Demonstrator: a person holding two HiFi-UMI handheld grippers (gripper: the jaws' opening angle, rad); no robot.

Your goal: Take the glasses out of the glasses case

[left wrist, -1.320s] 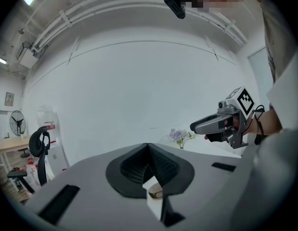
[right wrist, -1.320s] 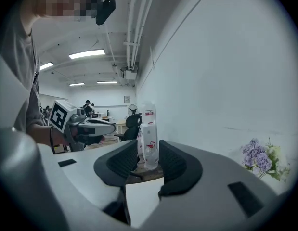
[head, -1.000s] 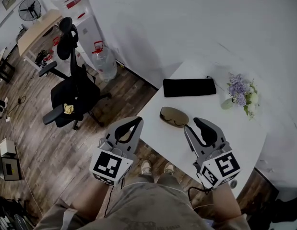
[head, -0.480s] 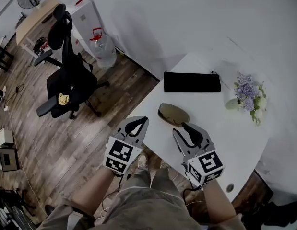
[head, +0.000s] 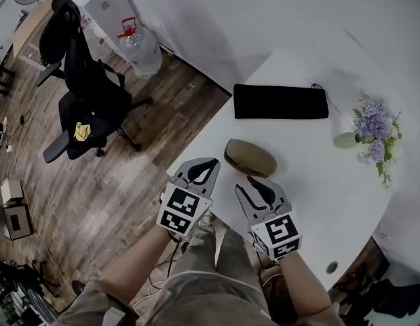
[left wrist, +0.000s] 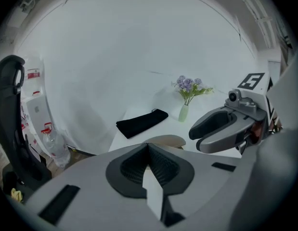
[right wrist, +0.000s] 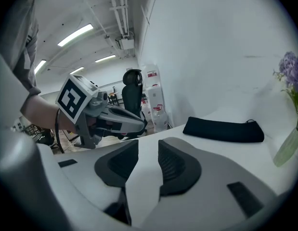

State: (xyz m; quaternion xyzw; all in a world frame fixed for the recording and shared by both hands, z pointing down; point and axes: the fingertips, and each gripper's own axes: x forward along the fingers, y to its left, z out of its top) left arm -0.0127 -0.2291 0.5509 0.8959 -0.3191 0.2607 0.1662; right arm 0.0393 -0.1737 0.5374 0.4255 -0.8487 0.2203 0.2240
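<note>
No words or numbers can be read. Black-and-white square code patterns are carried on the cube [head: 180, 210] of the left gripper [head: 200, 170] and on the cube [head: 275, 235] of the right gripper [head: 253, 185]. Red labels are seen on the white water dispenser [left wrist: 37, 107], but they are too small to be read.

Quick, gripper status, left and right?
Left gripper: closed, fingers together, holding nothing.
Right gripper: open, fingers just closed slightly, nothing between them.
</note>
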